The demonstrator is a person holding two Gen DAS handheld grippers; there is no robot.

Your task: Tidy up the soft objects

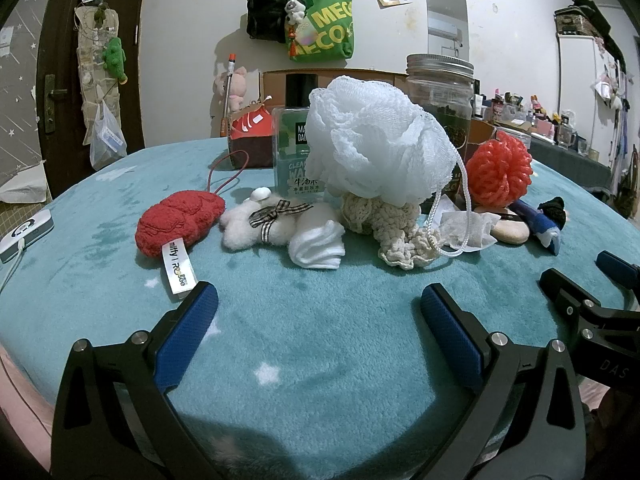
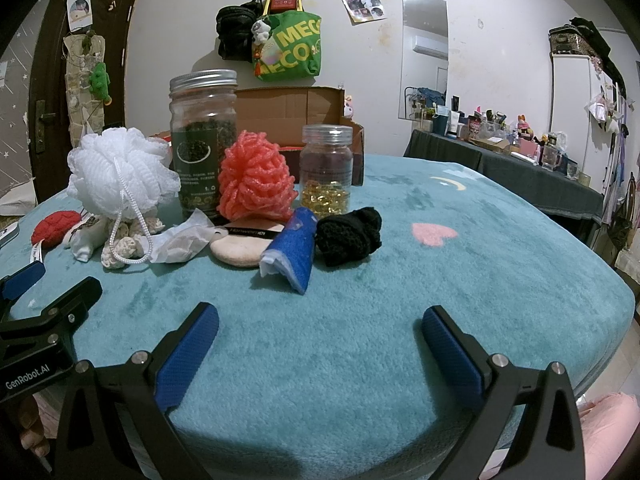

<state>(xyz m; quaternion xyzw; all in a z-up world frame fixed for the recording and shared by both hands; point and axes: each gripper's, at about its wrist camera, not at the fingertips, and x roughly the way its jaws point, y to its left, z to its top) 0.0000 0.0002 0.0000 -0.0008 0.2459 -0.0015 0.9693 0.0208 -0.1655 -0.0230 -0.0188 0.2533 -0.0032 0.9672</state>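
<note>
Left gripper [image 1: 319, 308] and right gripper [image 2: 320, 330] both gape wide, empty, over fuzzy teal blanket [image 1: 320, 360]. Beyond: red knit plush [image 1: 176, 220], fluffy white plush [image 1: 260, 222], white mesh loofah [image 1: 376, 140], coral loofah [image 2: 256, 178], black knit [image 2: 348, 234], glass jar [image 2: 202, 136].

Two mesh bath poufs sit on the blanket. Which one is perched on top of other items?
The white bath pouf: it rests on the cream crocheted piece, its cord hanging down. The coral-red bath pouf sits lower, beside the tall glass jar.
</note>
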